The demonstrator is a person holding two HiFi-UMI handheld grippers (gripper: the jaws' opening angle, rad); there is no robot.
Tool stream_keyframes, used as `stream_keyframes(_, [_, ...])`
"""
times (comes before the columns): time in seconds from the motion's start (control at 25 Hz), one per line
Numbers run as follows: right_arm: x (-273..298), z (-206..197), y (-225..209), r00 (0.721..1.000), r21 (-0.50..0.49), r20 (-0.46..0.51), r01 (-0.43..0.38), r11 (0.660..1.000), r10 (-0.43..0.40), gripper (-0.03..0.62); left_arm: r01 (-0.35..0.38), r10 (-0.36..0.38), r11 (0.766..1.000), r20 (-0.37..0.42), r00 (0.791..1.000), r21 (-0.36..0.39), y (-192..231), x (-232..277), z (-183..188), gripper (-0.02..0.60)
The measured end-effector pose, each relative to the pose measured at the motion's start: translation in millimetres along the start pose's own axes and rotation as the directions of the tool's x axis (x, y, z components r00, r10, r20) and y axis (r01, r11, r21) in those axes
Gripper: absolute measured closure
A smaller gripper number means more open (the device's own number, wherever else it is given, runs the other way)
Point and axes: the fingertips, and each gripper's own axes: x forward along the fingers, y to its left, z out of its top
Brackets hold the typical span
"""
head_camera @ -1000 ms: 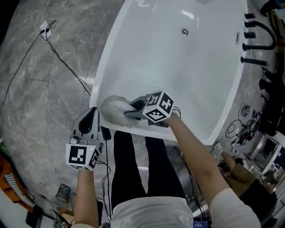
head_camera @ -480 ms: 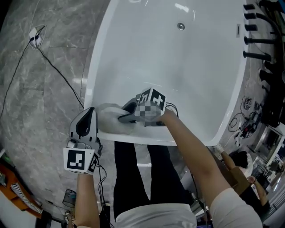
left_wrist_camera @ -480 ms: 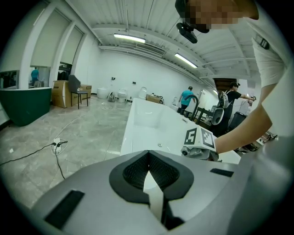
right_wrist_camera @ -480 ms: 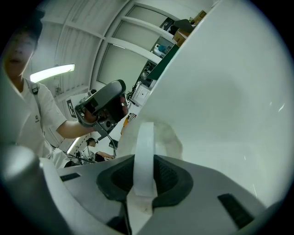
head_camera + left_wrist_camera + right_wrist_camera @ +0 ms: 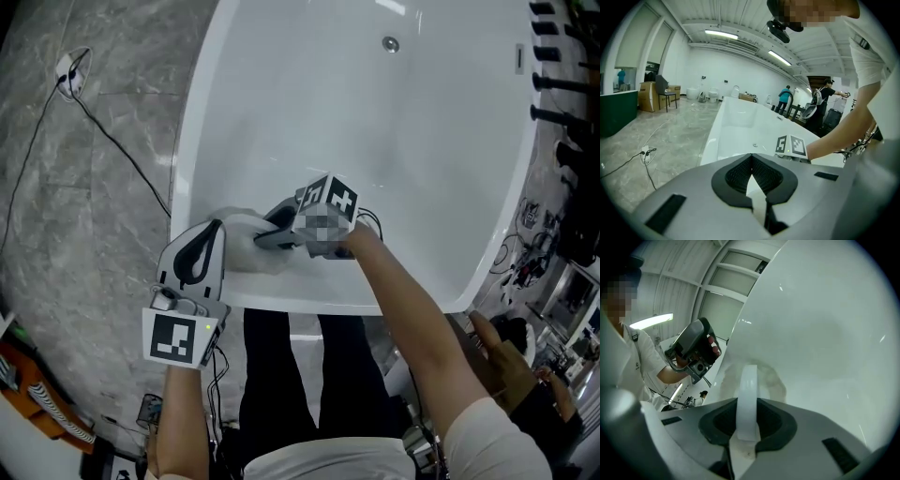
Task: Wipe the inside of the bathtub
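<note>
right gripper (image 5: pixel 747 420) clamped on cloth (image 5: pixel 769 380), pad straight ahead of its jaws against tub (image 5: pixel 375 122) wall; left gripper (image 5: pixel 751 176) jaws together, empty, nearer the rim.

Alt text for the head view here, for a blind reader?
Seen from above, the right gripper presses a white wiping pad against the near inner wall of the white bathtub. The left gripper, shut and empty, is at the rim beside it.
</note>
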Motion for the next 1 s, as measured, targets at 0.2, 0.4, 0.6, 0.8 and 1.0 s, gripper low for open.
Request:
stream_keyframes(0.2, [0,-7,-36,0.999,0.011,0.001,0.054,0.998,-0.054,0.5,0.022,-0.022,1.0,-0.022,1.0,-0.007,-2,19,-1,0.574])
stream_keyframes(0.4, [-2,-14,-72,0.999,0.048,-0.003,0.045,0.998,-0.045,0.5,0.028,-0.028,1.0,-0.052,0.998,-0.011,-6,34,-3,0.574])
stream_keyframes(0.6, [-3,-18,-97,0.999,0.044,-0.007,0.04,0.998,-0.04,0.5,0.045,-0.045,0.999,-0.057,0.997,-0.004,-12,44,-7,0.574])
stream_keyframes(0.8, [-5,-23,-118,0.999,0.039,0.02,0.049,0.998,-0.05,0.5,0.054,-0.055,0.998,-0.046,0.997,-0.017,-15,58,-14,0.574])
stream_keyframes(1.0, [-8,-26,-143,0.995,0.039,0.043,0.088,0.995,-0.089,0.5,0.063,-0.063,0.998,-0.045,0.997,-0.008,-20,69,-17,0.574])
